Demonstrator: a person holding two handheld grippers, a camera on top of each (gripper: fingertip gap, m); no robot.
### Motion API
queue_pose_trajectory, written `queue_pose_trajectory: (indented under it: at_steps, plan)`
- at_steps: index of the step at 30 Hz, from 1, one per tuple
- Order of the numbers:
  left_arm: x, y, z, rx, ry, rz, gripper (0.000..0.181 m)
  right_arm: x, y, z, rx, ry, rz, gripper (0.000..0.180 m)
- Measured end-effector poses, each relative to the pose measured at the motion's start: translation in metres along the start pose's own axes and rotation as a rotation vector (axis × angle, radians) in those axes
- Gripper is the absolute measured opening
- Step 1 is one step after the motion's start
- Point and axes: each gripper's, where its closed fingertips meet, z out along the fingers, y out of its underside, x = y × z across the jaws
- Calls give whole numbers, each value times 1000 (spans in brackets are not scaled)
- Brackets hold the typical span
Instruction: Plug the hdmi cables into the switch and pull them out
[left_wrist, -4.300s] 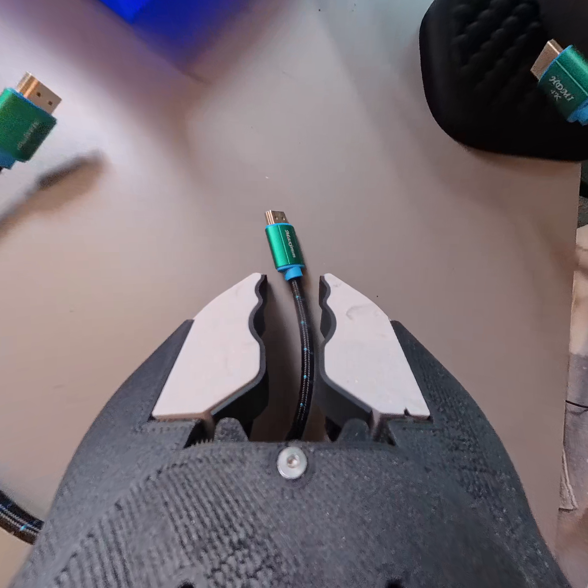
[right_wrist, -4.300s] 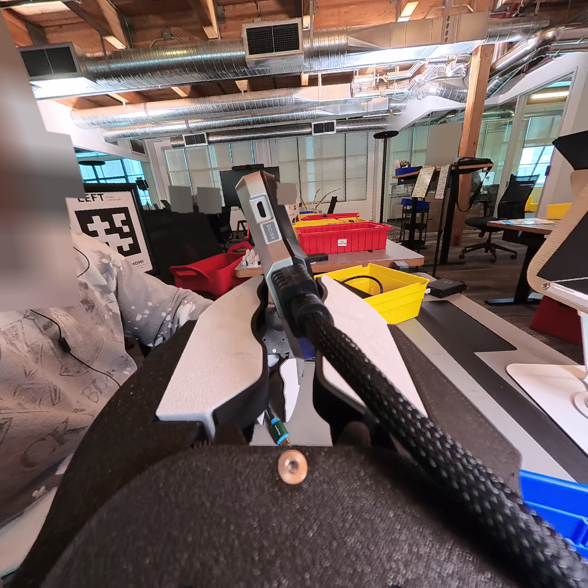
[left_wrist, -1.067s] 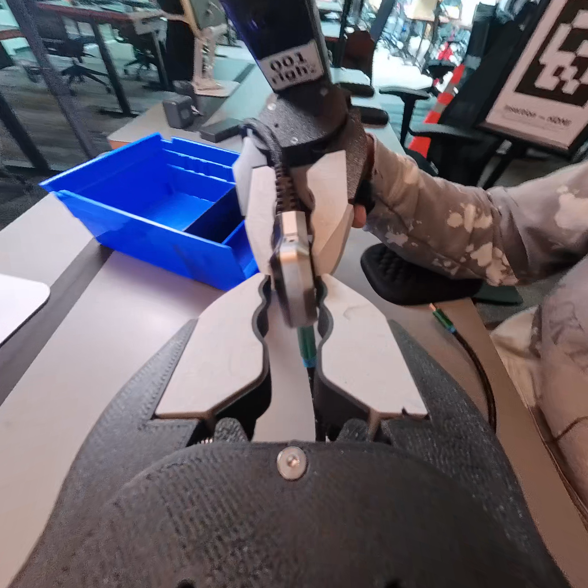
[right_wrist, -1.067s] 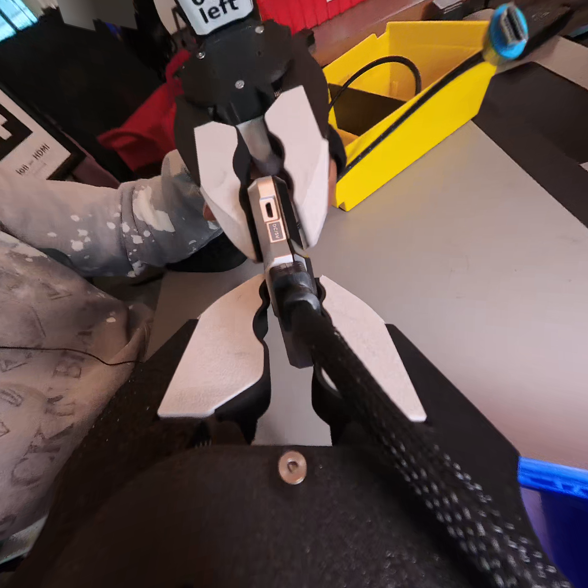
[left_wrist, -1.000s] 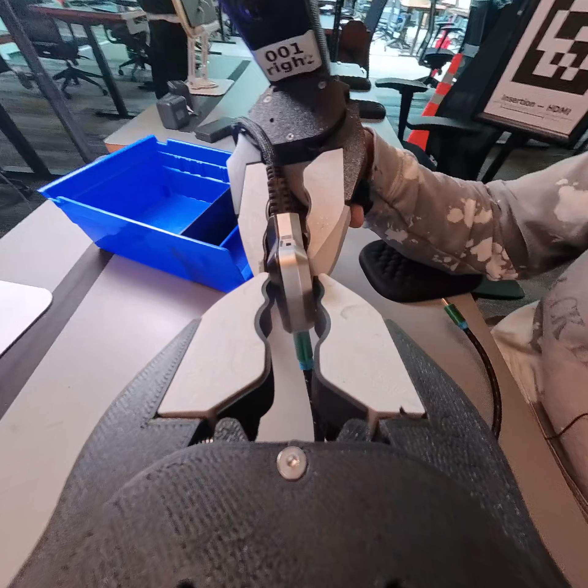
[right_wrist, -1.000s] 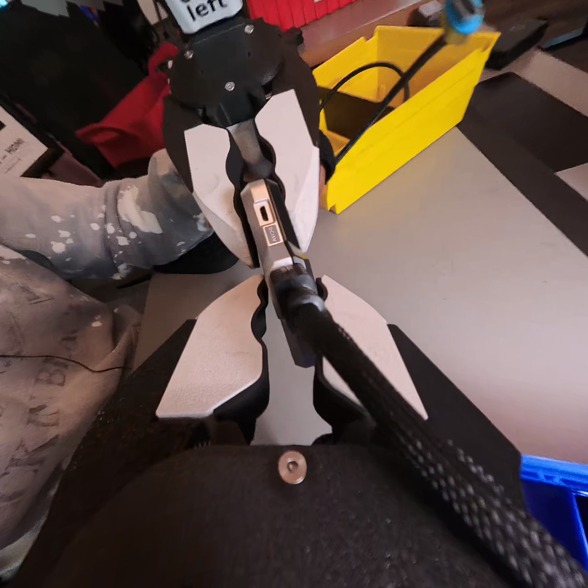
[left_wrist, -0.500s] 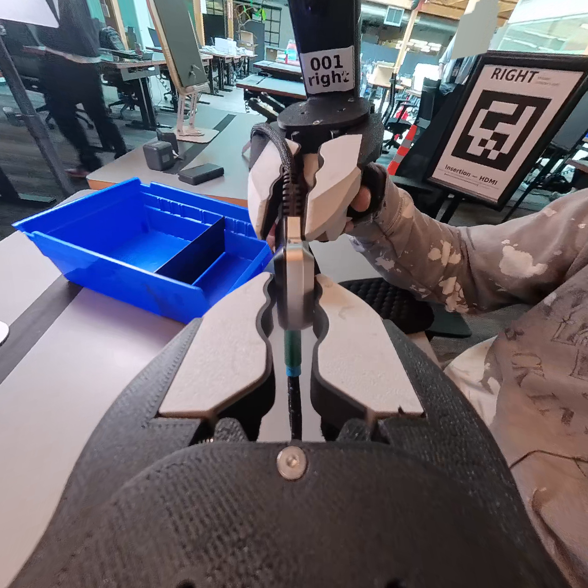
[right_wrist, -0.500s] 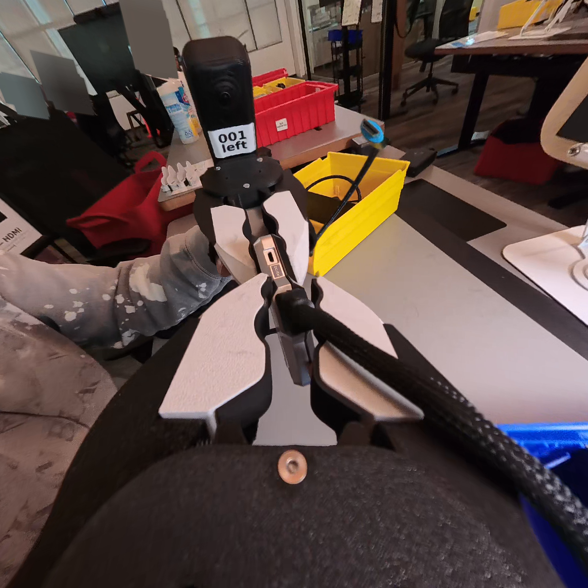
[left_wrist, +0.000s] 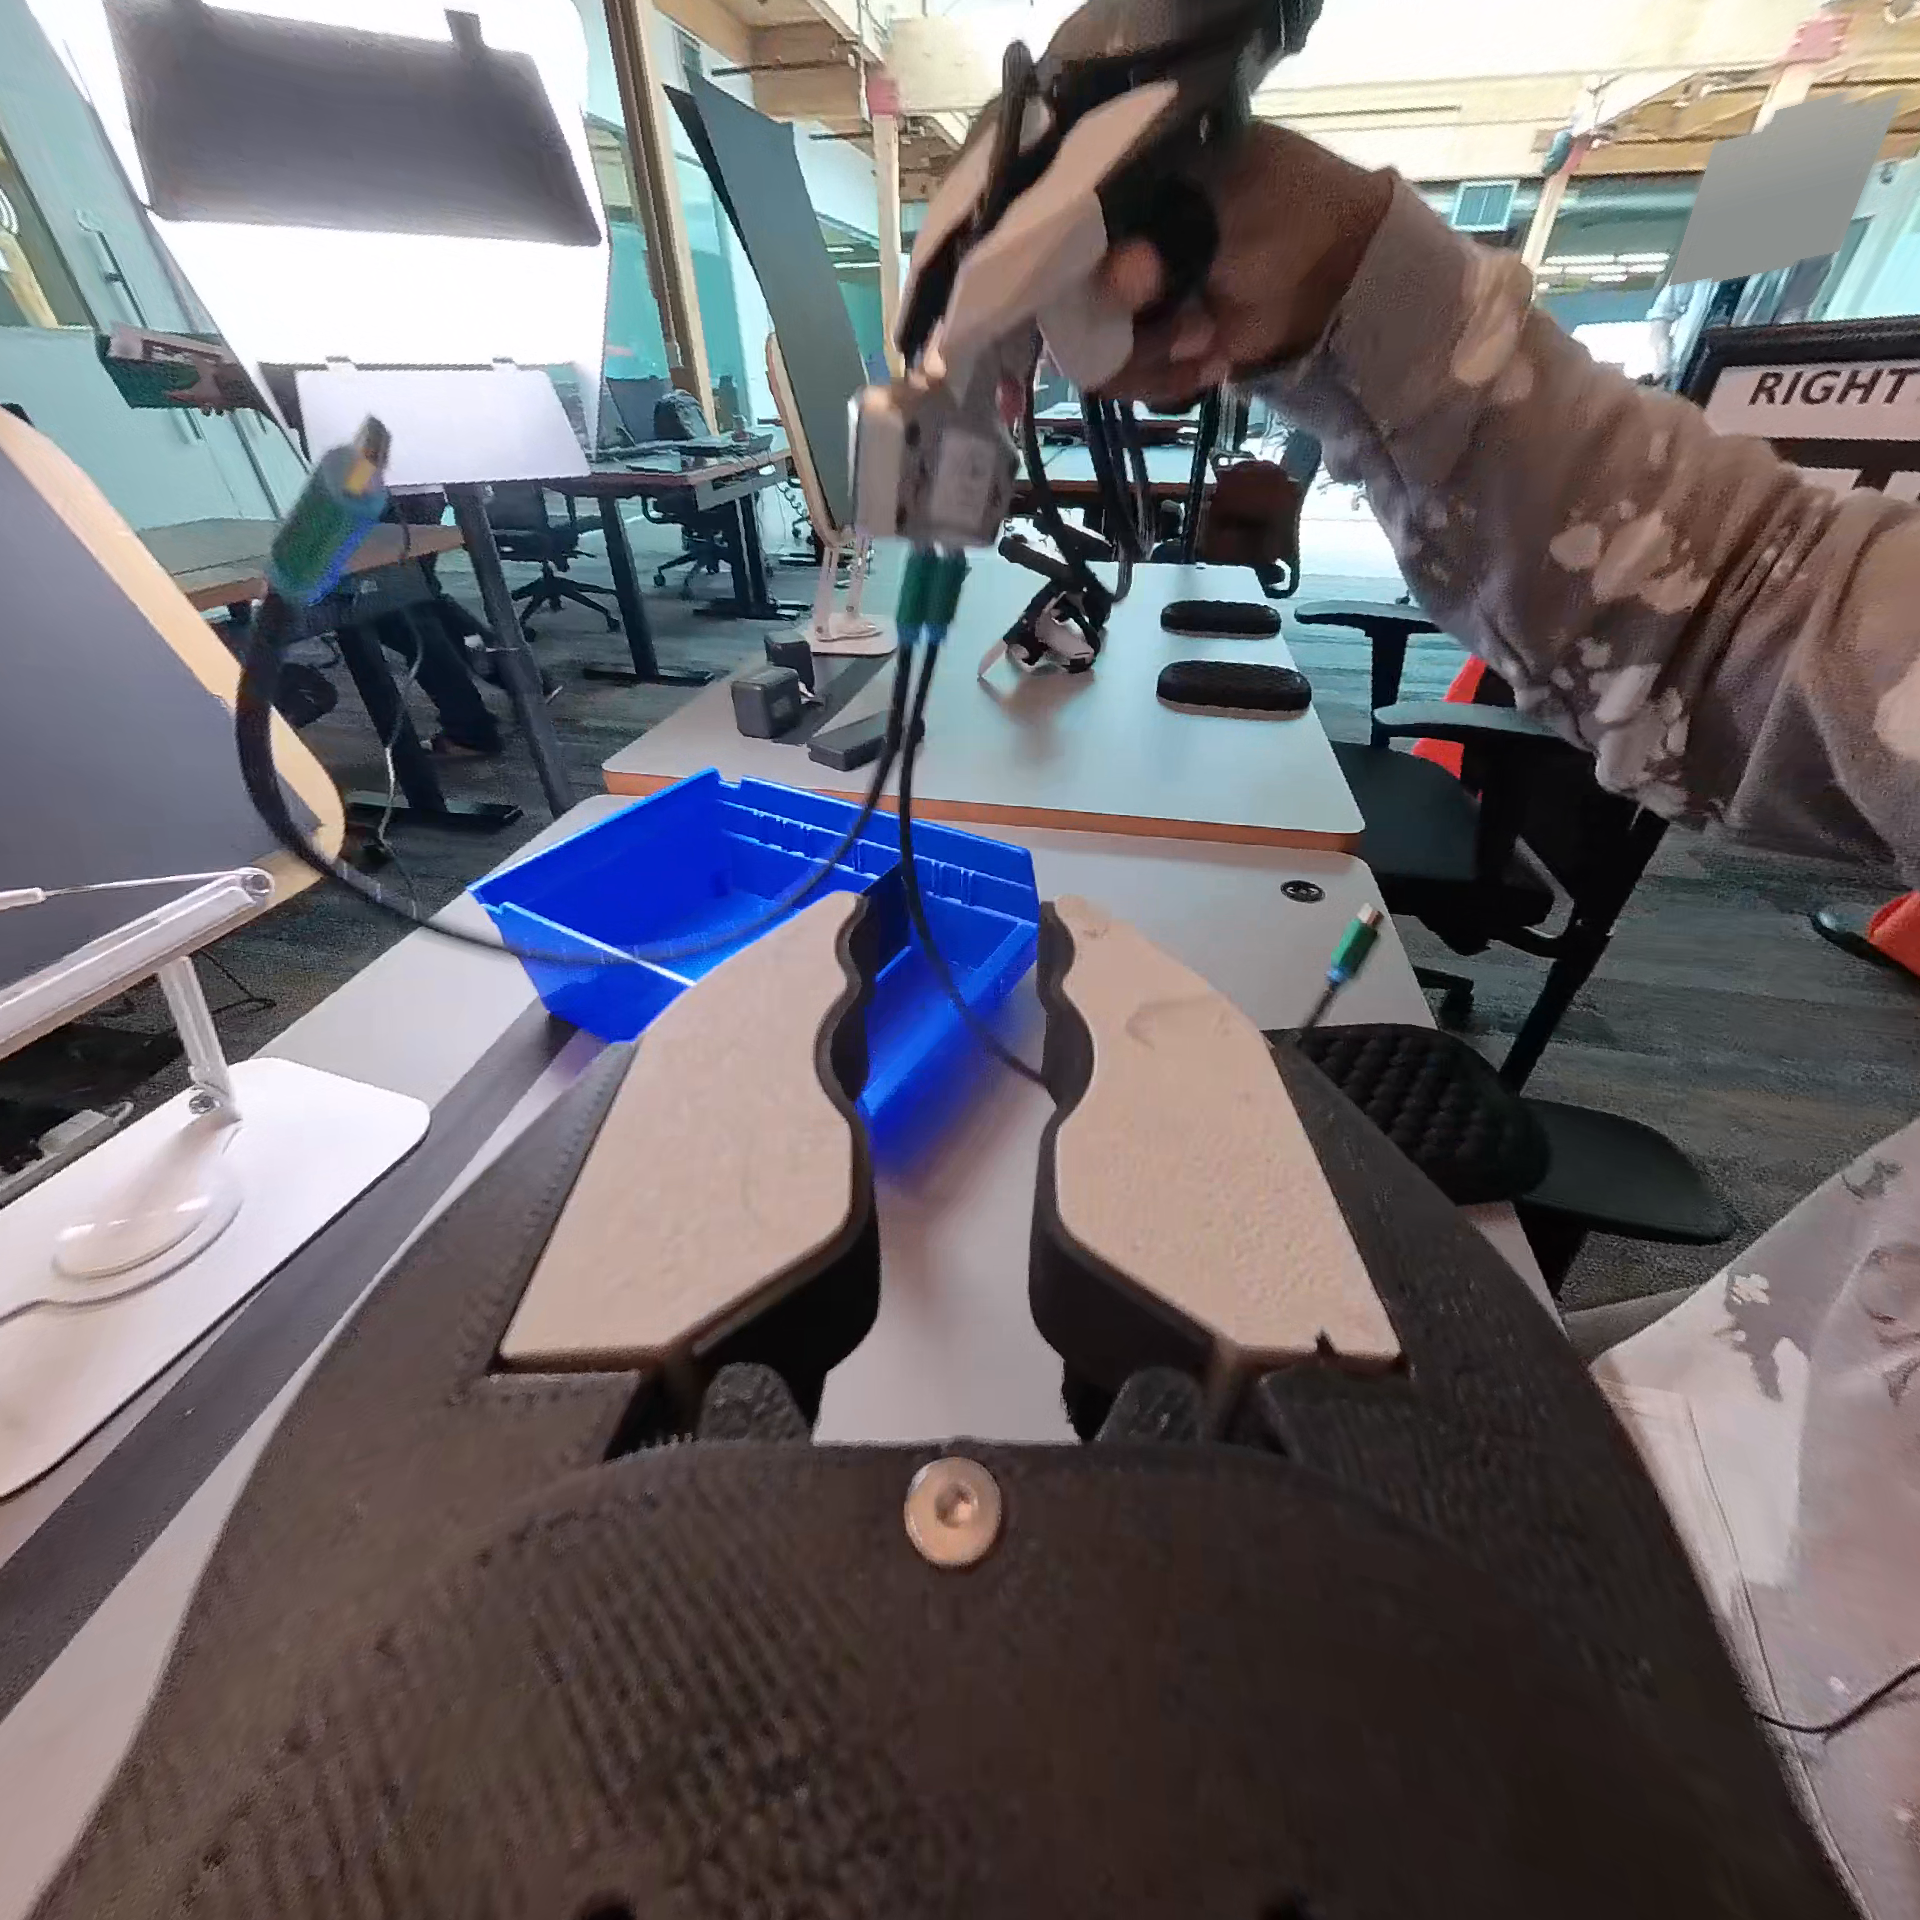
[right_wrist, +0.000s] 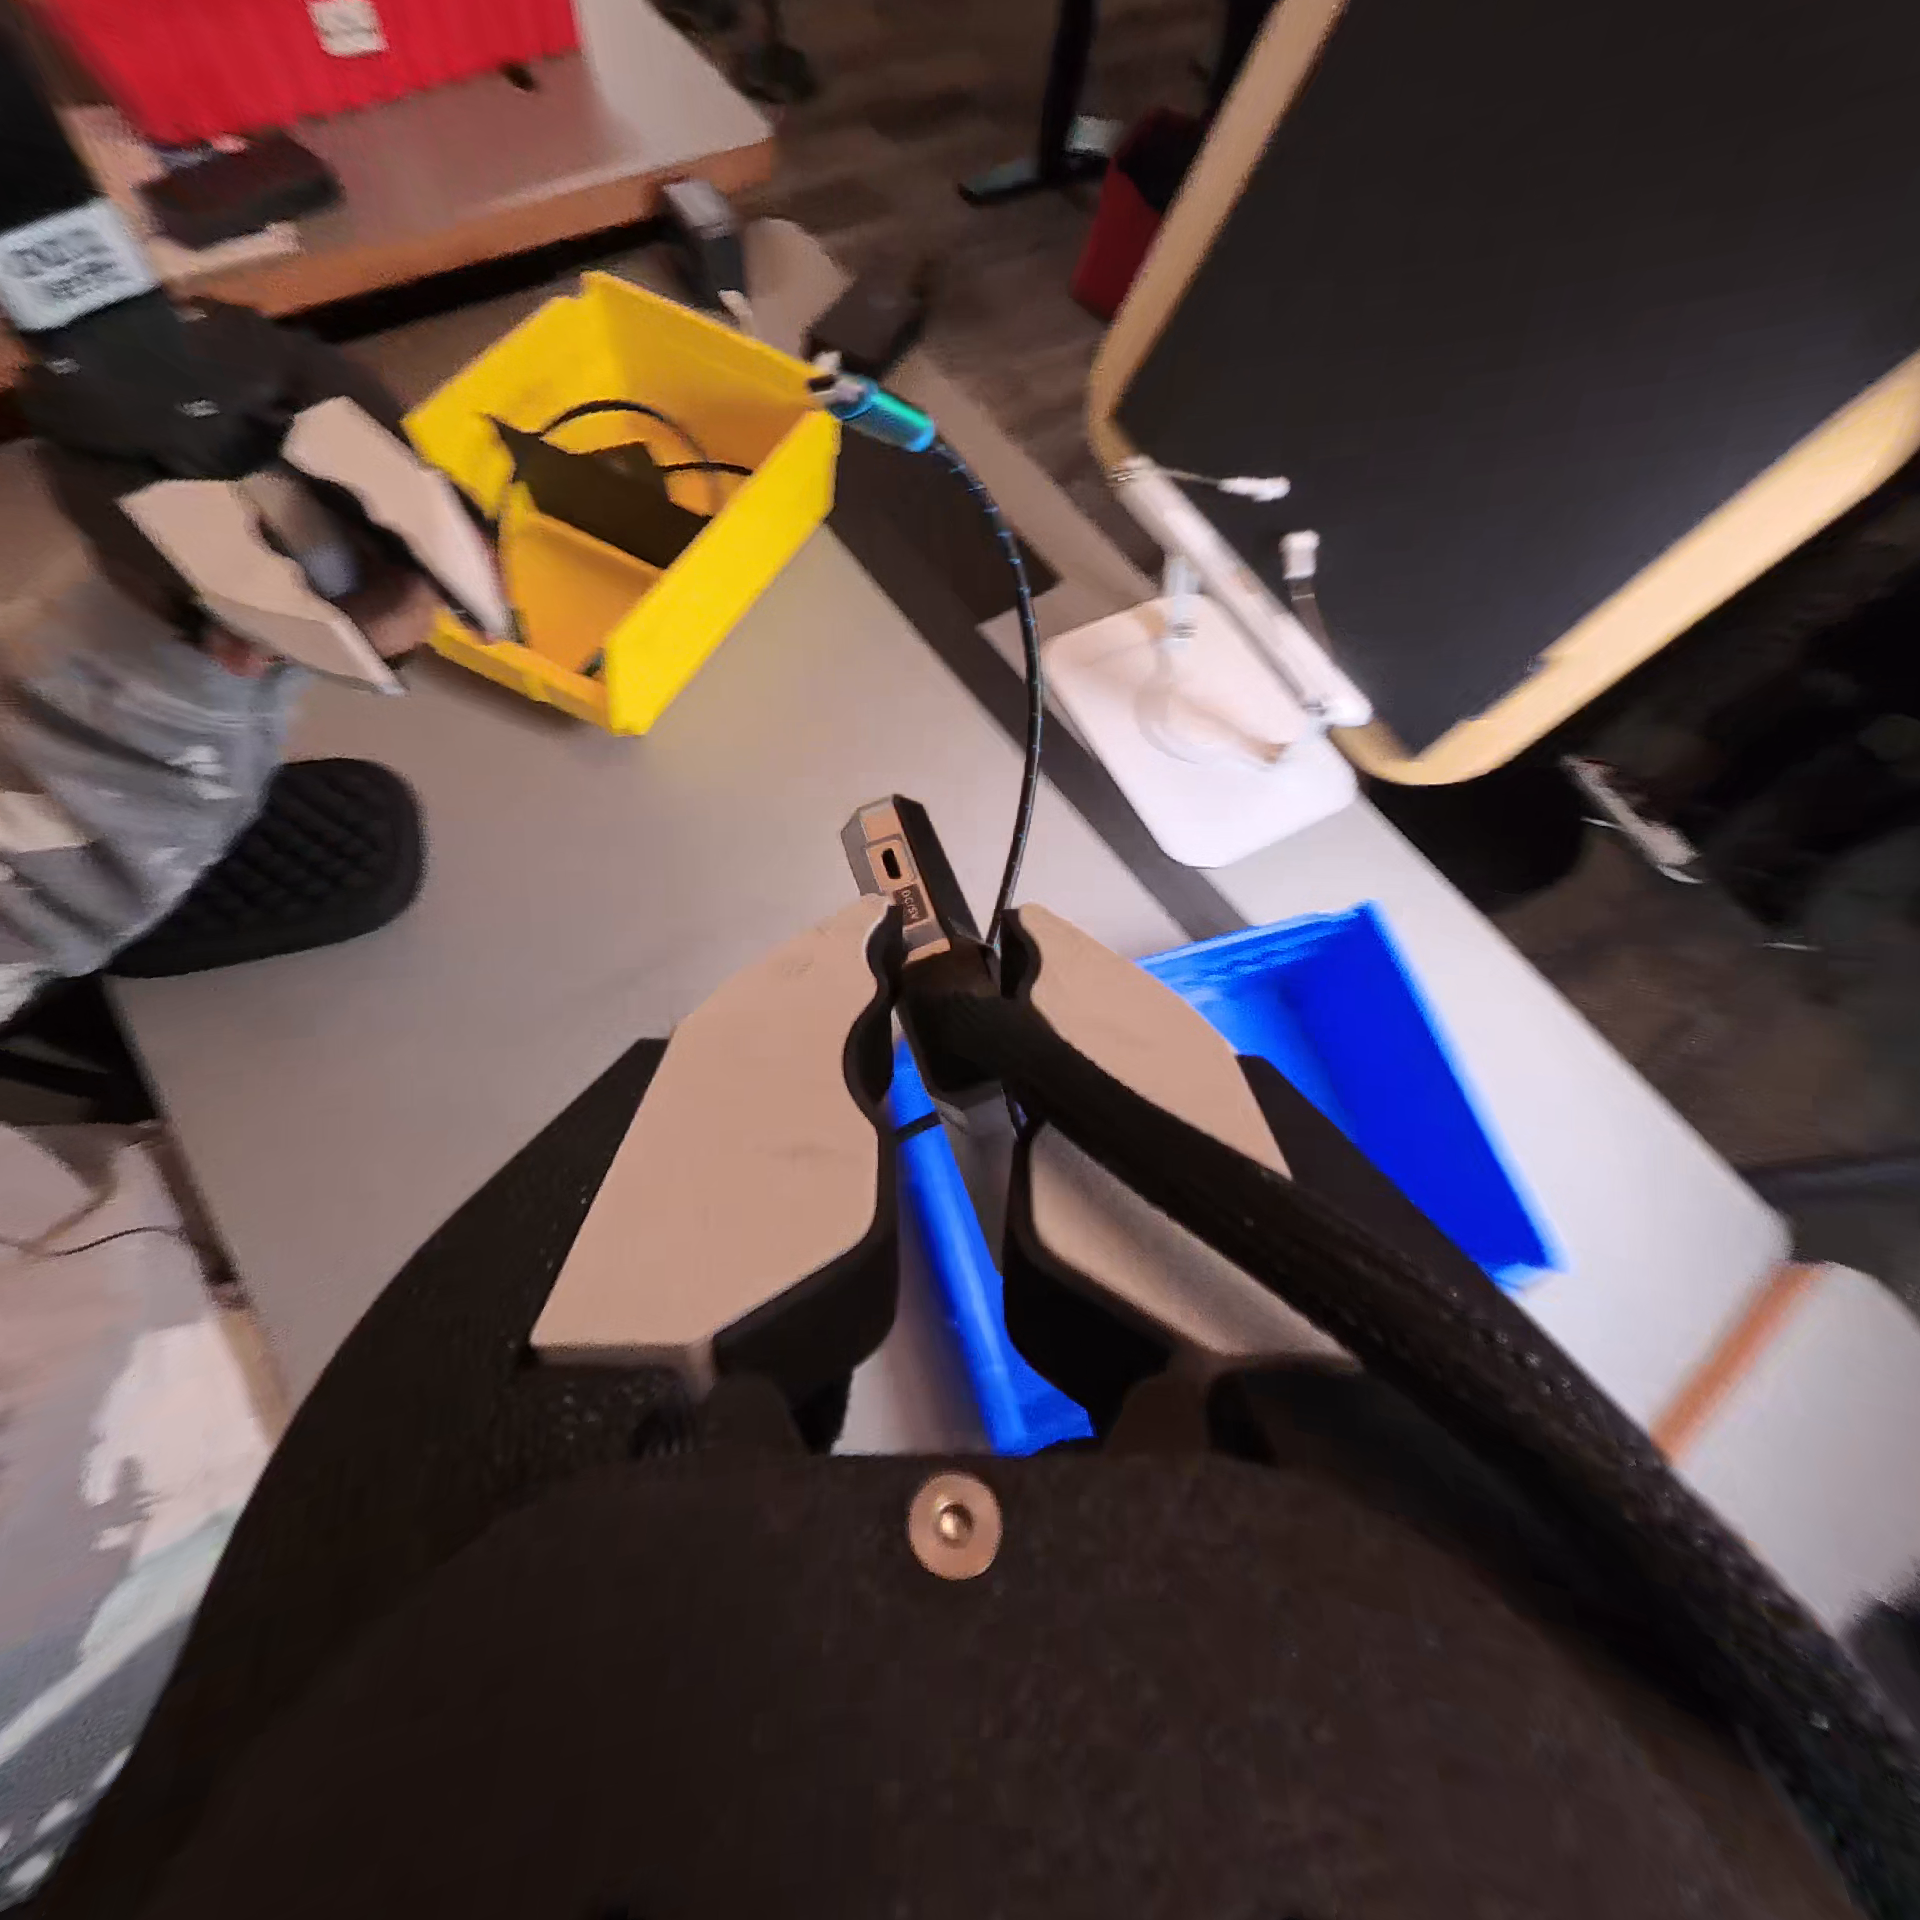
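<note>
Right gripper (right_wrist: 951, 925) clamped on the silver switch (right_wrist: 902, 868), raised above the grey table (right_wrist: 582, 894); thick black braided cable (right_wrist: 1299, 1236) running back from the switch toward 5 o'clock. Seen from the left wrist view at 12 o'clock: two green HDMI plugs (left_wrist: 928, 594) seated in the underside of the switch (left_wrist: 928, 473), thin cables hanging down. Loose green plug (right_wrist: 878, 416) swinging free at 12 o'clock in the right view. Left gripper (left_wrist: 948, 940) spread apart, holding nothing, above the blue bin (left_wrist: 665, 914). Yellow bin (right_wrist: 717, 582) at 11 o'clock in the right view. Writing present on the switch's end and on a white tag and a sign; not repeated here.
</note>
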Motion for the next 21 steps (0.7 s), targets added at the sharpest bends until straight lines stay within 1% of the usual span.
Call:
queue_pose_trajectory:
  at_steps: [3,5,8,11,13,15,17,21]
  plan:
    - [-5,-1,-5,15,-7,-15,30,44,-26,-23,14,149,-68,16]
    - [-8,0,-5,15,-10,-23,29,70,-40,-31,37,248,-130,17]
    - [-12,7,-1,-5,-15,-29,29,106,-58,-32,112,407,-205,17]
    - [-15,14,2,-32,-22,-32,29,128,-57,-19,194,518,-252,17]
    - [-18,17,2,-43,-28,-33,29,135,-38,-3,206,570,-312,16]
    - [-20,19,1,-46,-32,-37,29,138,-5,19,171,574,-340,16]
    - [-24,19,-2,-41,-40,-42,29,134,34,39,115,526,-327,16]
    - [-34,20,-5,-30,-53,-65,28,123,100,65,-27,396,-259,16]
